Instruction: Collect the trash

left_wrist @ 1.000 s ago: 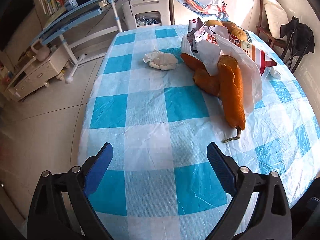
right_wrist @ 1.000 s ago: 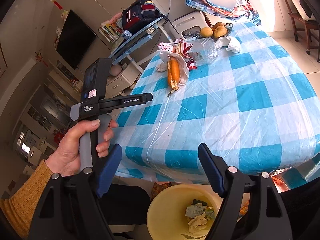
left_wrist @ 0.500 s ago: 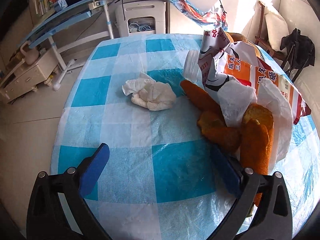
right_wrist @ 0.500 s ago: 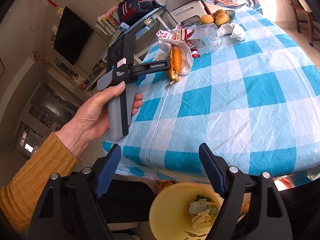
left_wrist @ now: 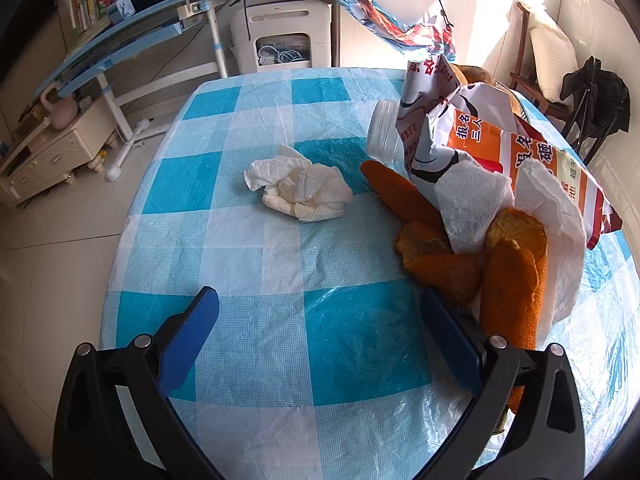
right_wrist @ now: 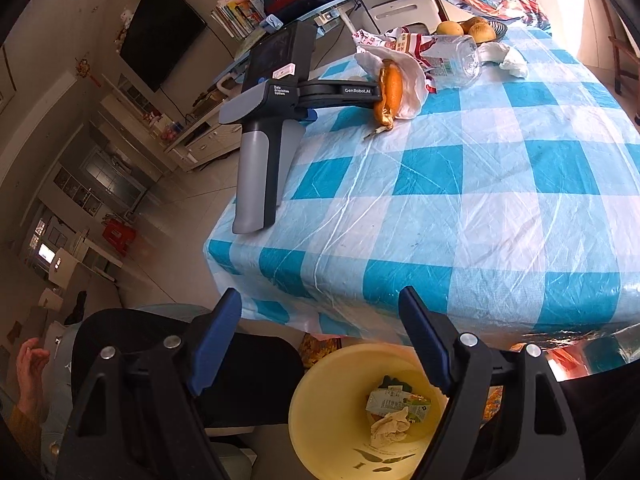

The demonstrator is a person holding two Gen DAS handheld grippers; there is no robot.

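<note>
Trash on the checked worktop [left_wrist: 256,360]: we see peels [left_wrist: 508,304], wrappers and crumpled tissue [left_wrist: 300,192].
Our left hand-held gripper [left_wrist: 320,336] rests there, jaws apart, empty; right hand-held gripper [right_wrist: 320,336], apart, hangs over the yellow bin [right_wrist: 320,412].

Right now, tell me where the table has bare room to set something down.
Free: checked cloth between the orange peels and the near edge, and left of the crumpled tissue. Crowded: the far end around the snack bag, bottle and fruit bowl.
</note>
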